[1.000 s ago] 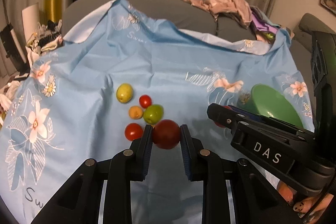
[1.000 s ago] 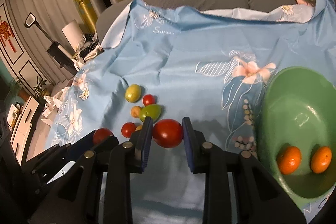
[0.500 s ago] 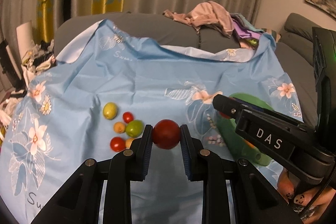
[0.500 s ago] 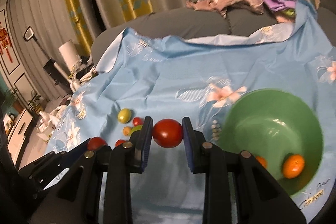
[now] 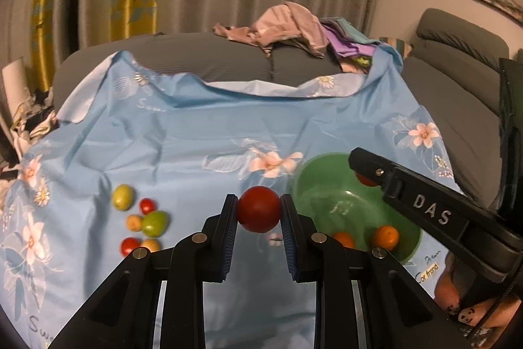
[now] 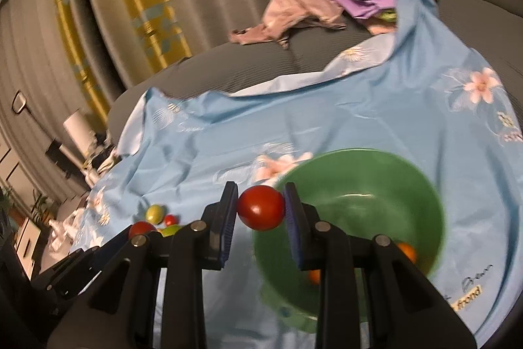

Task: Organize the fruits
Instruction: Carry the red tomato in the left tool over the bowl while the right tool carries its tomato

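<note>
Red and round, a tomato [image 5: 259, 209] sits pinched between the two fingers of the left gripper [image 5: 258, 211]; the right gripper [image 6: 261, 211] pinches a second red tomato [image 6: 261, 207] the same way. In the right wrist view the second tomato hangs at the left rim of the green bowl [image 6: 421, 185], at about 9 o'clock of it; two oranges [image 5: 385, 236] lie inside the bowl near its 5 o'clock side. The bowl rests on a blue flowered cloth [image 5: 196, 146]; the small fruits [image 5: 143, 221], green, red and orange ones, lie in a bunch on the cloth, well apart from the bowl at its 9 o'clock. A heap of clothes [image 5: 287, 28] lies on the grey sofa [image 5: 202, 54] at 12 o'clock.
</note>
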